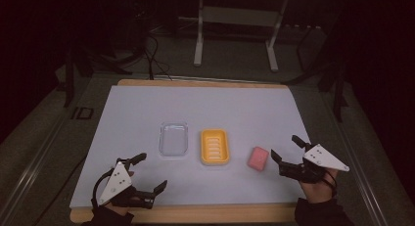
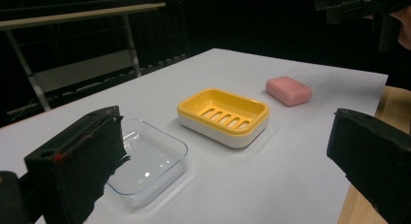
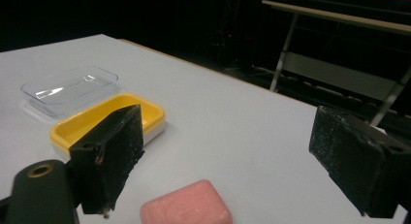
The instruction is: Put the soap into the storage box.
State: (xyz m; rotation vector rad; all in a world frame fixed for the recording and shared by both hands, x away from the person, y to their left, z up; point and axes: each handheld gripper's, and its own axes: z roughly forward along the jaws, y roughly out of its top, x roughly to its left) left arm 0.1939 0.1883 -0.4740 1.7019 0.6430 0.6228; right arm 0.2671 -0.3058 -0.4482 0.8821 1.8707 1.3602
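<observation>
Pink soap point(image 1: 258, 159) on the white table point(image 1: 147, 108), right of the yellow dish point(image 1: 214, 146), clear lid point(image 1: 173, 139) left of that. Right gripper point(image 1: 286, 154) just beside the soap, jaws apart, empty. Left gripper point(image 1: 150, 173) near the front edge, jaws wide, empty.

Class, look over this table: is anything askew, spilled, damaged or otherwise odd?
Nothing is spilled or damaged. The one oddity: the pink soap bar lies bare on the white table cover, slightly askew, right of the empty yellow soap dish. The clear lid sits beside the dish, not on it.
</observation>
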